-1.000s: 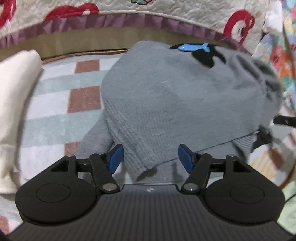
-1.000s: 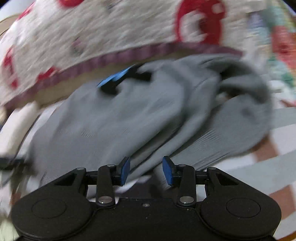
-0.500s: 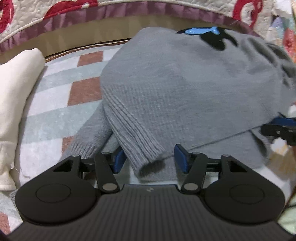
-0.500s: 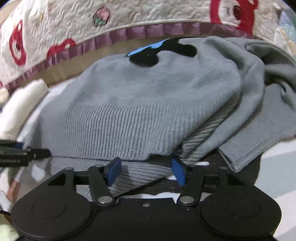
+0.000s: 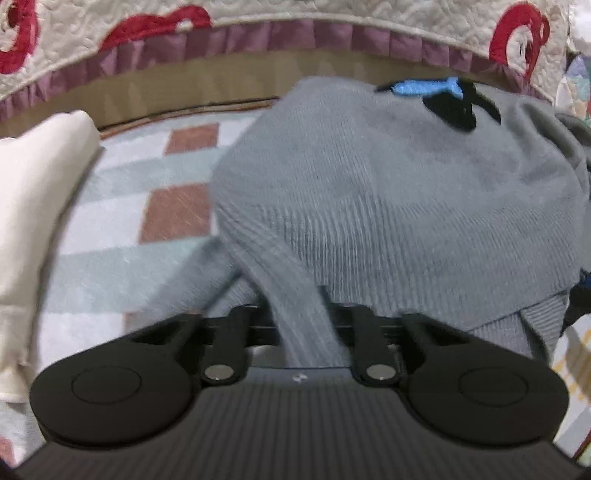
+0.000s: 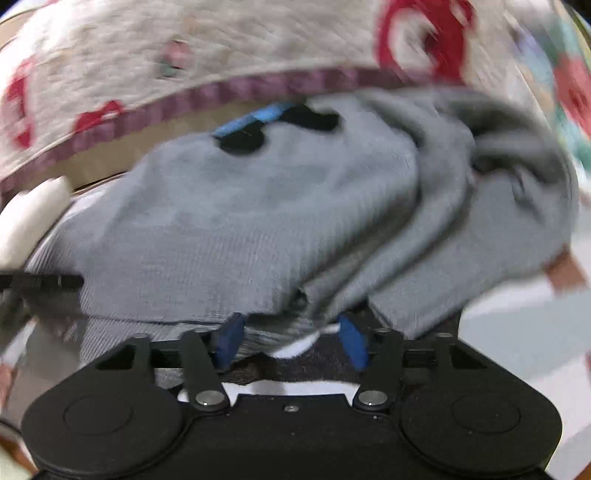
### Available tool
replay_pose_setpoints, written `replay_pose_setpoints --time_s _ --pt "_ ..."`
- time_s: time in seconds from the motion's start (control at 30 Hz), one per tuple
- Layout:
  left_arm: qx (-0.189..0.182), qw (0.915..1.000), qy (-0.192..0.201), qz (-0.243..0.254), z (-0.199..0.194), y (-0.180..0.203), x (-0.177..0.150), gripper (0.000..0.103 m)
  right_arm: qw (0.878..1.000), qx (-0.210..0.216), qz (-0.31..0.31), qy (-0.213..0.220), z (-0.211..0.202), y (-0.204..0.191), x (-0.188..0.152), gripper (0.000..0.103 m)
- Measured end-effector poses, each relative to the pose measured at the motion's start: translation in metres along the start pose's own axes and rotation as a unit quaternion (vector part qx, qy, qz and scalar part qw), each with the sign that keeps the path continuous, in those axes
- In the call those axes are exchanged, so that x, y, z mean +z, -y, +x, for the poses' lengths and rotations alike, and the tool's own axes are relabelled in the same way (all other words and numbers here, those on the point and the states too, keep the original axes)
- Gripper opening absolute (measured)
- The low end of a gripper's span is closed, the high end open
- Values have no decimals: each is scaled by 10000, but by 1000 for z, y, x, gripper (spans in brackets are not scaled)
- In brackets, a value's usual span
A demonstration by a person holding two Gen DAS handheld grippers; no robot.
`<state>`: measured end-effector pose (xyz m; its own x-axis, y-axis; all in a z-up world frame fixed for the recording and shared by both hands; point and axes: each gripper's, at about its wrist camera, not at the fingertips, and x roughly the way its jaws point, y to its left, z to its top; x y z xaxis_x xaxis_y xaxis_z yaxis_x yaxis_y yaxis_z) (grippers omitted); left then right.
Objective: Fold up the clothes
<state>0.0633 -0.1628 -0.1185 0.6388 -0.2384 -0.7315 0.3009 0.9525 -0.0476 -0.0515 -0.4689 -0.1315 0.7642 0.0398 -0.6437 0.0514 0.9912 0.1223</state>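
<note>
A grey knitted sweater [image 5: 388, 206] with a black and blue motif [image 5: 443, 99] lies bunched on a checked cover. My left gripper [image 5: 299, 325] is shut on the ribbed hem corner at the sweater's near left; the fabric hides its pads. In the right wrist view the same sweater [image 6: 258, 221] fills the middle, with a sleeve [image 6: 480, 236] crumpled on the right. My right gripper [image 6: 291, 341] is at the near hem. Its jaws are closing, the hem edge lies between the blue pads [image 6: 229, 339], and a gap still shows beside the right pad.
A folded cream cloth [image 5: 33, 221] lies at the left. Behind the sweater hangs a quilted spread with red shapes and a purple ruffle [image 5: 295, 33]. The checked cover [image 5: 177, 214] shows bare to the sweater's left. A left gripper finger [image 6: 40, 282] enters at the left edge.
The left jaws have closed on the hem corner that lay between them. The right gripper has pushed in at the hem; its jaws stand a little narrower than half a second ago.
</note>
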Motion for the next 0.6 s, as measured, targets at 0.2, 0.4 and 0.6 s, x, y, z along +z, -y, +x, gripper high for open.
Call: replay_pose_setpoints --time_s 0.2,0.4,0.6 --pt "7 9981 452 -407 -29 -19 18 7 9983 -361 -467 -5 -1 -3 3 33" --pt "-111 9974 461 -546 -27 -18 11 7 9986 -196 -425 -239 42 4 3 44" --pt "-178 9969 439 -629 -27 -23 3 6 9994 -293 -109 171 30 2 15 3"
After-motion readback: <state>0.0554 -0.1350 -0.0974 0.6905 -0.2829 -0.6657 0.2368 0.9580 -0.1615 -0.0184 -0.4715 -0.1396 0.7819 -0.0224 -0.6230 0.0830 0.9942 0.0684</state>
